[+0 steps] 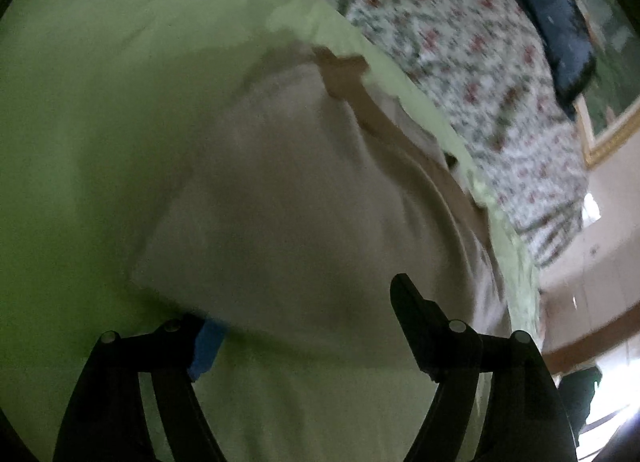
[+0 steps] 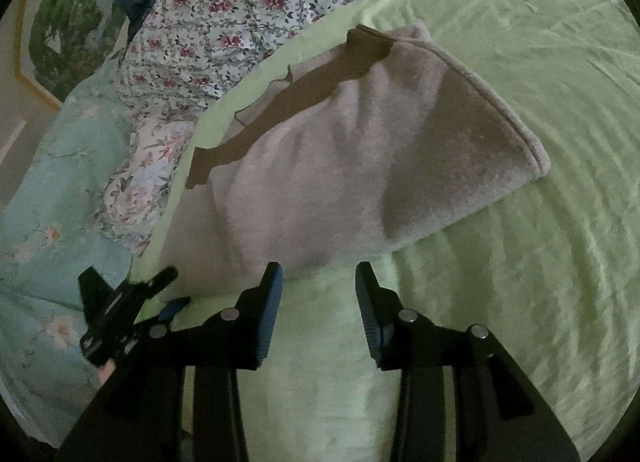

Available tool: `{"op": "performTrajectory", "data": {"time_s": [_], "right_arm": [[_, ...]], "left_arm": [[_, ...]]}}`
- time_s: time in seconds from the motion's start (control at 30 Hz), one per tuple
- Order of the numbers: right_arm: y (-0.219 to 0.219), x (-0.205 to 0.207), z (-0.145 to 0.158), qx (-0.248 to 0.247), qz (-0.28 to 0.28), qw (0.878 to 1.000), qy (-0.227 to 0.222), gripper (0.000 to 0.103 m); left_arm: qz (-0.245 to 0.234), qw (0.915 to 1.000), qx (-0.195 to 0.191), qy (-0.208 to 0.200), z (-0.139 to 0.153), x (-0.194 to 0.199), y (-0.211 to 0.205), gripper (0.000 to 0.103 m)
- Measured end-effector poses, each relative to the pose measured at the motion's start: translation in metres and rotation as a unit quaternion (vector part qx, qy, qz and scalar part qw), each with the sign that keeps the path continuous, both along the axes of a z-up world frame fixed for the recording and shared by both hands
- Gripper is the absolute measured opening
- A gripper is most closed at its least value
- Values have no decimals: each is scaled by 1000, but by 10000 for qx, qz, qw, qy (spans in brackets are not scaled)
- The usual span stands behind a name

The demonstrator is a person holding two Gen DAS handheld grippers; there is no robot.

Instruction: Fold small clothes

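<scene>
A small beige fleece garment [image 2: 340,158] with a brown waistband [image 2: 304,90] lies folded on a light green sheet [image 2: 520,62]. It fills the middle of the left wrist view [image 1: 300,202], which is blurred. My right gripper [image 2: 319,282] is open and empty, just short of the garment's near edge. My left gripper [image 1: 304,310] is open, its jaws wide apart around the garment's near corner; the cloth covers its left fingertip. The left gripper also shows in the right wrist view [image 2: 132,302], at the garment's left edge.
A floral quilt [image 2: 240,2] lies beyond the green sheet, with a teal floral blanket [image 2: 48,222] at the left. A dark blue pillow [image 1: 560,42] and a framed picture [image 2: 68,22] are at the far side. A wall and wooden trim [image 1: 592,334] are at the right.
</scene>
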State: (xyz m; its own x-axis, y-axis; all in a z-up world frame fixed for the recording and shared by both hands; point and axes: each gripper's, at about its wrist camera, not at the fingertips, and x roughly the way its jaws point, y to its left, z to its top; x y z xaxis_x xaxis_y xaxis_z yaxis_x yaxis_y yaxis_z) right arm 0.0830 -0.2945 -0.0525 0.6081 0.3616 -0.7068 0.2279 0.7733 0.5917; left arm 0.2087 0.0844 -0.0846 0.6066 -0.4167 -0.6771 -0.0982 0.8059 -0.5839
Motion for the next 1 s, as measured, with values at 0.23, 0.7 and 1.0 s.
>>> {"op": "performTrajectory", "data": {"time_s": [0.23, 0.7, 1.0], "right_arm": [[-1, 16, 8, 68, 68, 9999, -105, 40], [-39, 85, 23, 191, 317, 9991, -183, 40], [-51, 138, 15, 1145, 728, 9907, -27, 49]], "left_arm": [[282, 9986, 451, -29, 2, 41, 3, 42], [-1182, 9742, 1443, -1271, 102, 25, -106, 7], [-2326, 9447, 2023, -1117, 57, 18, -216, 7]]}}
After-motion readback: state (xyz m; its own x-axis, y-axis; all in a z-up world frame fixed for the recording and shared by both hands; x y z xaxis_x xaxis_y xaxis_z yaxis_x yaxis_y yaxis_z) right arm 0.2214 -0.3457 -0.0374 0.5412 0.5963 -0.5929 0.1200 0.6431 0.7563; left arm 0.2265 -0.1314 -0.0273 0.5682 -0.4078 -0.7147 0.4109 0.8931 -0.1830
